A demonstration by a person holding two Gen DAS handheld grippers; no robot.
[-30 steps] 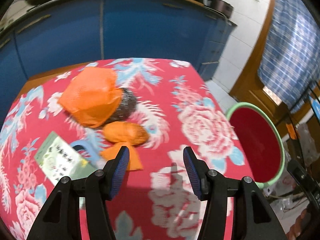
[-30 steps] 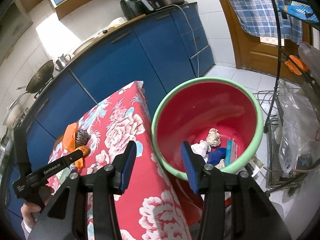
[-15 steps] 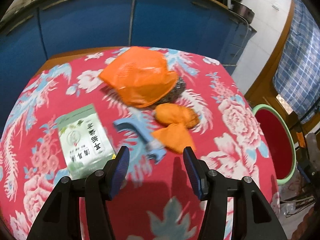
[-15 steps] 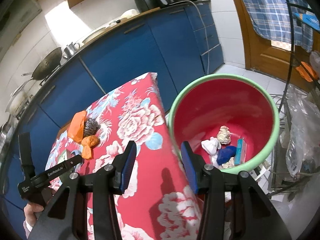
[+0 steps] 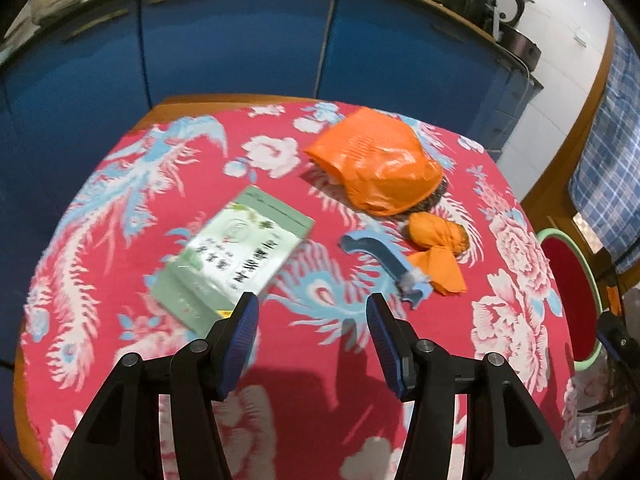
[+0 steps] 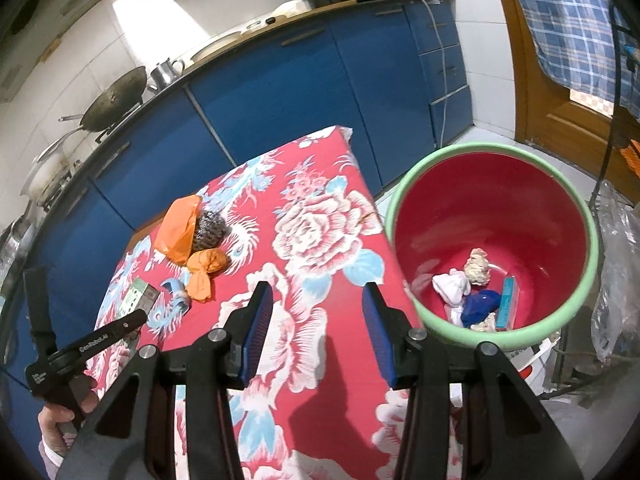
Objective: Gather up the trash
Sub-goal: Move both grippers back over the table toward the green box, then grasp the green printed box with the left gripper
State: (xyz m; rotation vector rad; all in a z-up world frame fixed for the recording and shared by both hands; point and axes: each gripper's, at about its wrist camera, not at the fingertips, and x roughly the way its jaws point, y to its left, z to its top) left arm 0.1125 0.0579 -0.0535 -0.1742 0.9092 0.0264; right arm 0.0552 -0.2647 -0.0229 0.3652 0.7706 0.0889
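Observation:
On the red floral tablecloth (image 5: 320, 360) lie a green packet (image 5: 236, 256), a blue plastic piece (image 5: 384, 260), a small orange knotted bag (image 5: 436, 240) and a large orange bag (image 5: 376, 168) over a dark steel scourer (image 6: 208, 230). My left gripper (image 5: 312, 320) hovers open and empty above the cloth, just short of the packet and the blue piece. My right gripper (image 6: 316, 316) is open and empty over the table's right edge, beside the red bucket (image 6: 496, 168) with a green rim. Crumpled trash (image 6: 472, 284) lies in the bucket's bottom.
Blue kitchen cabinets (image 5: 240, 48) run behind the table, with a wok (image 6: 112, 100) and appliances on the counter. A wooden door and checked cloth (image 6: 568, 20) stand at the right. A wire rack with plastic bags (image 6: 616, 240) is beside the bucket. A hand (image 6: 60, 420) holds the left gripper.
My left gripper has swung left across the table, so the green packet and blue piece now lie ahead of it. My right gripper has shifted left from the bucket towards the table edge.

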